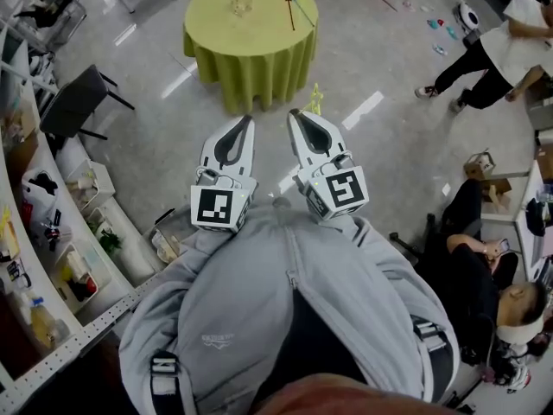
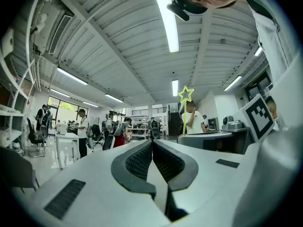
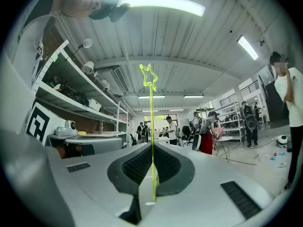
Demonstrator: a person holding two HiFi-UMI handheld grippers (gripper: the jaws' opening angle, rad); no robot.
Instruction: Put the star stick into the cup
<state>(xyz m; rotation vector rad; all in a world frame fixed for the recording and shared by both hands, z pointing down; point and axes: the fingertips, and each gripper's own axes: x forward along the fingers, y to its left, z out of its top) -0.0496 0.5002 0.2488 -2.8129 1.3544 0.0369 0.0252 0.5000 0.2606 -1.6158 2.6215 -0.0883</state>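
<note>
My right gripper (image 1: 295,113) is shut on a thin yellow-green star stick (image 3: 151,122). The stick stands straight up between the pads, its star outline (image 3: 149,76) high above the jaws. In the head view only the star tip (image 1: 315,98) shows past the right jaws. The star (image 2: 186,94) also appears in the left gripper view, off to the right. My left gripper (image 1: 244,121) is shut with nothing in it (image 2: 152,143). Both are held close to my chest. A small pale cup (image 1: 241,4) stands far ahead on a round table with a green cloth (image 1: 251,50).
A dark wand (image 1: 292,9) lies on the green table beside the cup. A black chair (image 1: 76,102) and shelves with boxes (image 1: 60,232) line the left. A person stands at the top right (image 1: 501,50); another sits at the right (image 1: 471,266). Shiny floor lies between me and the table.
</note>
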